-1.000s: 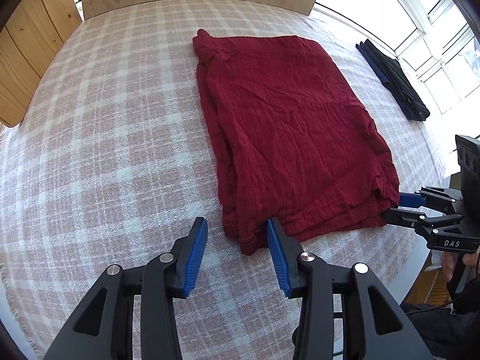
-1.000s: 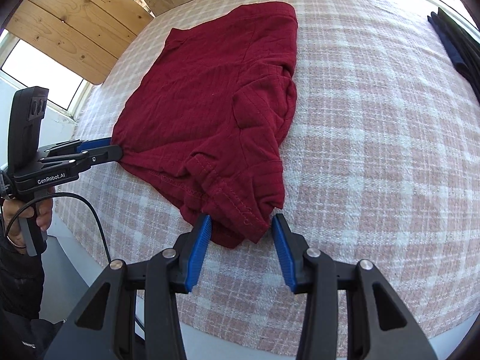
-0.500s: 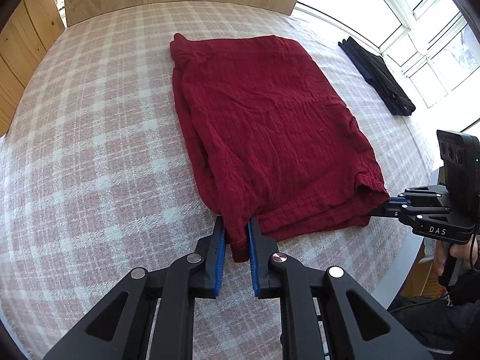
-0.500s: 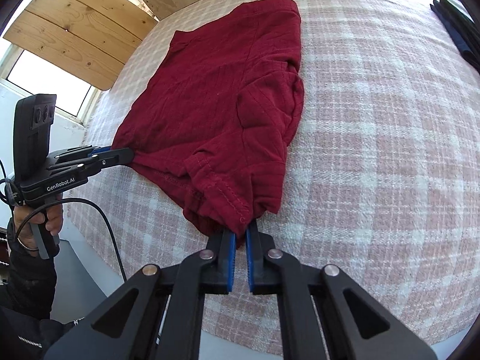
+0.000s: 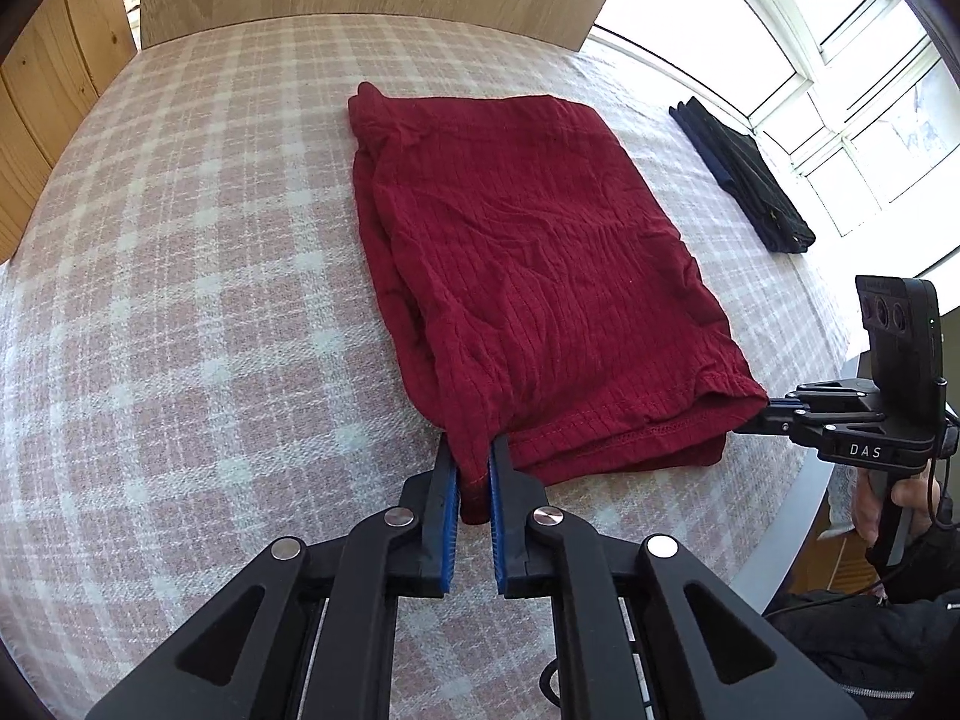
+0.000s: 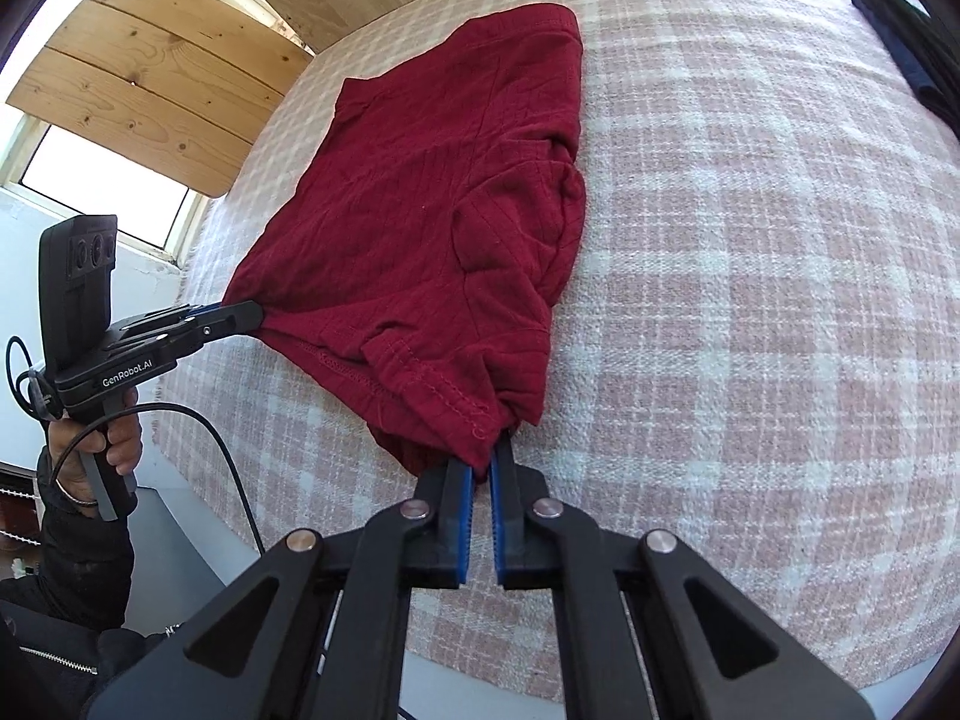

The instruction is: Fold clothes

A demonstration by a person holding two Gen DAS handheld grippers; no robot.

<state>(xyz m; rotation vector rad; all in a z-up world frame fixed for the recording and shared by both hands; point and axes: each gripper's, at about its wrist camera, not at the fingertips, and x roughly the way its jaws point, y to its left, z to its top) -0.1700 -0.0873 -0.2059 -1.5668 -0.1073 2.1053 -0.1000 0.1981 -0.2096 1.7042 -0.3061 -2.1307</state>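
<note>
A dark red ribbed shirt (image 5: 528,276) lies partly folded in a long rectangle on the pink plaid cloth; it also shows in the right wrist view (image 6: 432,228). My left gripper (image 5: 474,468) is shut on the shirt's near left hem corner. My right gripper (image 6: 483,468) is shut on the near right hem corner. Each gripper shows in the other's view, the right gripper (image 5: 765,411) at the right and the left gripper (image 6: 246,315) at the left. The held hem is raised slightly off the cloth.
A folded dark garment (image 5: 744,180) lies at the far right of the table (image 5: 150,300) by the windows; its edge shows in the right wrist view (image 6: 912,42). Wooden panels (image 6: 150,72) stand behind the table. The table's near edge runs just under both grippers.
Both grippers went from open beside the hem corners to shut on them. The hem corners have since lifted a little and the shirt's near edge is pulled taut.
</note>
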